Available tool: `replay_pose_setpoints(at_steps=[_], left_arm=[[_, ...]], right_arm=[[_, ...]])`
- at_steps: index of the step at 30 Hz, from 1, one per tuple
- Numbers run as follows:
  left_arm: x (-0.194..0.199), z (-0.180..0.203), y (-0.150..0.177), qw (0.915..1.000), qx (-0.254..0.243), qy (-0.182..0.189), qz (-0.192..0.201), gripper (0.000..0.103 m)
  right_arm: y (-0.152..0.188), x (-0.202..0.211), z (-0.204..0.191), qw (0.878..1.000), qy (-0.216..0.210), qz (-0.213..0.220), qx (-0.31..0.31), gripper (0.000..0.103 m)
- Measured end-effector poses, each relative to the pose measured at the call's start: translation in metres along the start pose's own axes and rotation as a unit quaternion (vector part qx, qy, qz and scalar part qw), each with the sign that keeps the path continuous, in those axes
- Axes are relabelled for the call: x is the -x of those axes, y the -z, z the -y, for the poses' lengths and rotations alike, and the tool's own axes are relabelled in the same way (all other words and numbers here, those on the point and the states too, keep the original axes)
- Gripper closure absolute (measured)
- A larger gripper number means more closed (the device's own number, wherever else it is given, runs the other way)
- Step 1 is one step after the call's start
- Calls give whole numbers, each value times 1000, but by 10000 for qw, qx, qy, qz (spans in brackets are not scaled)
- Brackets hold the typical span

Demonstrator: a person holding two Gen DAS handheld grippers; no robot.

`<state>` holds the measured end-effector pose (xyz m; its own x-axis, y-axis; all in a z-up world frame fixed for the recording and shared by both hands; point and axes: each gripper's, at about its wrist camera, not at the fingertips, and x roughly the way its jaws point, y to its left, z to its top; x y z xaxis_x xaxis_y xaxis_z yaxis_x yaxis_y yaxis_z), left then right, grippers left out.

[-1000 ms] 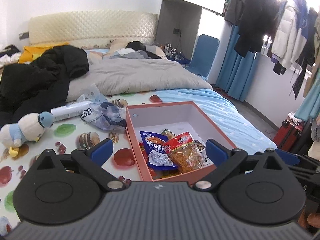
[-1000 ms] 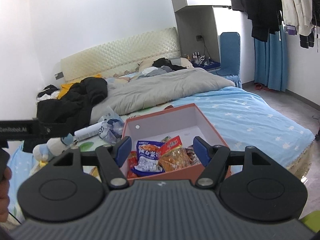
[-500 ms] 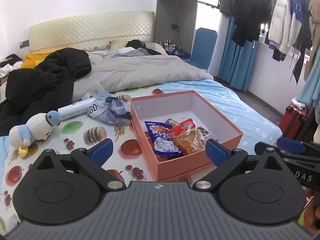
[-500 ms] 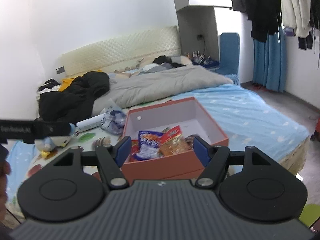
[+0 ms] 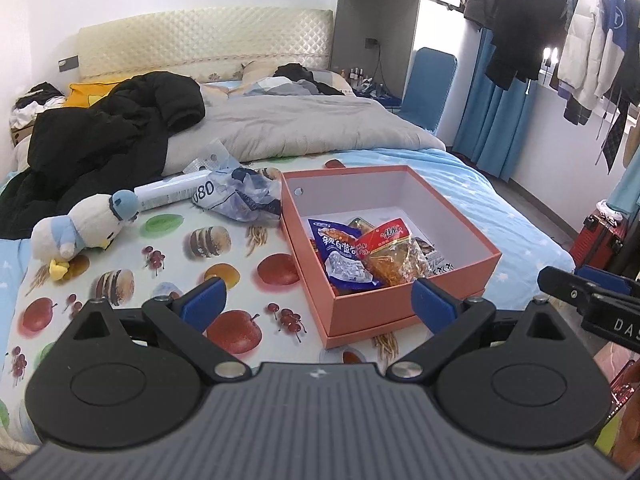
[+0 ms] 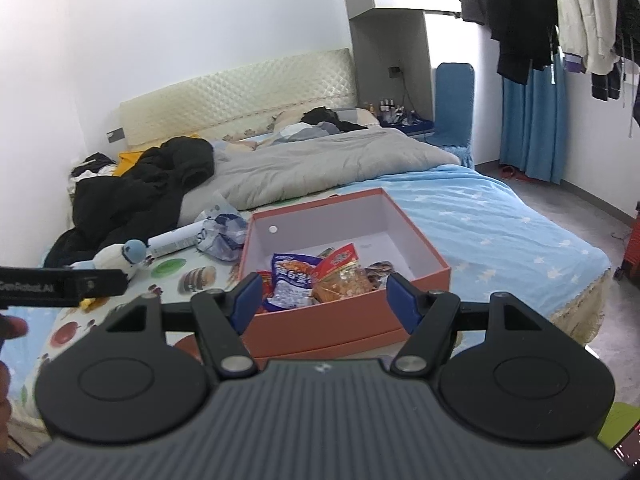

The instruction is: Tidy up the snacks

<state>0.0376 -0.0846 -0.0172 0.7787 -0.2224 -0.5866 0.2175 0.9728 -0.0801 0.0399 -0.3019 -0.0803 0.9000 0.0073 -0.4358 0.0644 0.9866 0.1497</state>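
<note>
An orange box (image 5: 460,236) (image 6: 424,246) lies open on the bed with snack packets piled in its near corner. On top are a blue packet (image 5: 340,252) (image 6: 290,276) and a red-topped packet (image 5: 390,254) (image 6: 342,270). My left gripper (image 5: 318,300) hovers open in front of the box's near corner, with nothing between its blue pads. Just short of the box's front wall, my right gripper (image 6: 324,294) is open and holds nothing too.
A fruit-print sheet (image 5: 168,264) covers the near bed. On it lie a plush penguin (image 5: 80,228), a white tube (image 5: 172,194) and a crumpled plastic bag (image 5: 244,196). A black jacket (image 5: 108,136) and grey duvet (image 5: 304,120) fill the far bed. A red suitcase (image 5: 600,236) stands right.
Both grippers have drawn back from the box, so more of the bed's near edge shows. The box and its packets have not moved. Both stay open.
</note>
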Motion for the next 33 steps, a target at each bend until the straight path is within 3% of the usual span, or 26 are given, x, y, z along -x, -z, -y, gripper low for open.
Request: replay_pose_setpoints(at_steps=[33], left_arm=[[11, 2, 2, 9996, 223, 25, 162, 3]], right_arm=[[5, 2, -3, 10000, -34, 42, 58, 33]])
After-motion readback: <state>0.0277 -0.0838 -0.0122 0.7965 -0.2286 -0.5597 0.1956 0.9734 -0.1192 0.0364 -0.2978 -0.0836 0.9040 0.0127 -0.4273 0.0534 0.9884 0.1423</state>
